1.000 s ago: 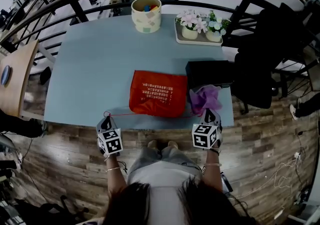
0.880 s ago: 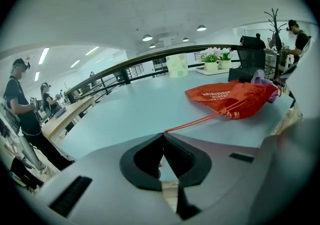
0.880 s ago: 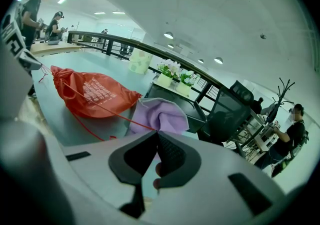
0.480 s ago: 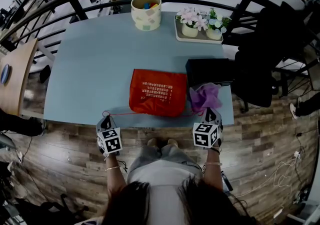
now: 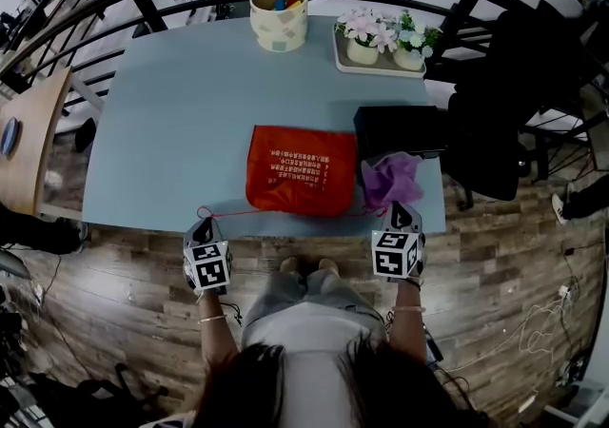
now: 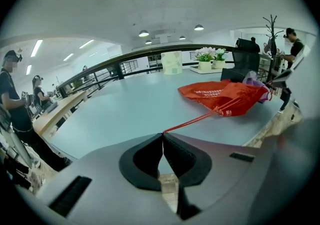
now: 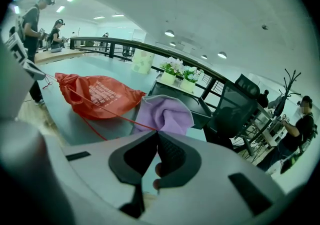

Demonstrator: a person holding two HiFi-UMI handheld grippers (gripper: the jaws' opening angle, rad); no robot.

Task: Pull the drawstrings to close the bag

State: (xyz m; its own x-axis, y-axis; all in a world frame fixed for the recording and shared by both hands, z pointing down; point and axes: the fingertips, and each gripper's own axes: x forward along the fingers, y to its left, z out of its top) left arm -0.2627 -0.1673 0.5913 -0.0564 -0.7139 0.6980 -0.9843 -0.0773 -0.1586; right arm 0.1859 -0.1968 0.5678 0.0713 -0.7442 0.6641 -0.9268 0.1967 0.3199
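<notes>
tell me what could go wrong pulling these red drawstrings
The thin red drawstring is pinched only at the tips of the left hand-held gripper, so it may slip out. The red fabric bag lies near the pale blue table's front edge and could slide off. The right drawstring runs beside the crumpled purple cloth and might drag it.

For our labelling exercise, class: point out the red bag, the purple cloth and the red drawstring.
red bag [image 5: 303, 169], head view, middle of its printed face.
purple cloth [image 5: 392, 181], head view, centre of its crumpled folds.
red drawstring [image 6: 190, 122], left gripper view, middle of its taut stretch.
</notes>
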